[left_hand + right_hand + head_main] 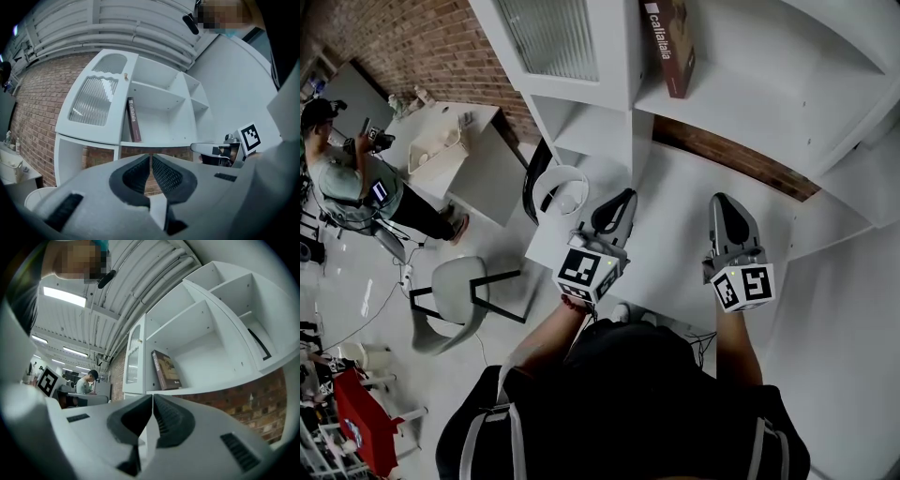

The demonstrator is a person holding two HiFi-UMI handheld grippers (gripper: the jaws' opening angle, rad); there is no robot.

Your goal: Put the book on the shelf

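Head view | book (672,47) stood upright on white shelf (741,103), well apart from both grippers | left gripper (622,202) fingers closed, empty | right gripper (724,202) fingers closed, empty

Brown book (672,44), upright, on white shelf (741,112)

In your head view the book (668,47) is cut by the top edge of the frame, so part of its spine is lost to you, and the shelf (750,103) runs off the top and right edges. In the left gripper view, the body of the left gripper (151,159) covers much of the shelf's lower part. The person (342,173) at upper left of your head view is too small to tell what they hold.
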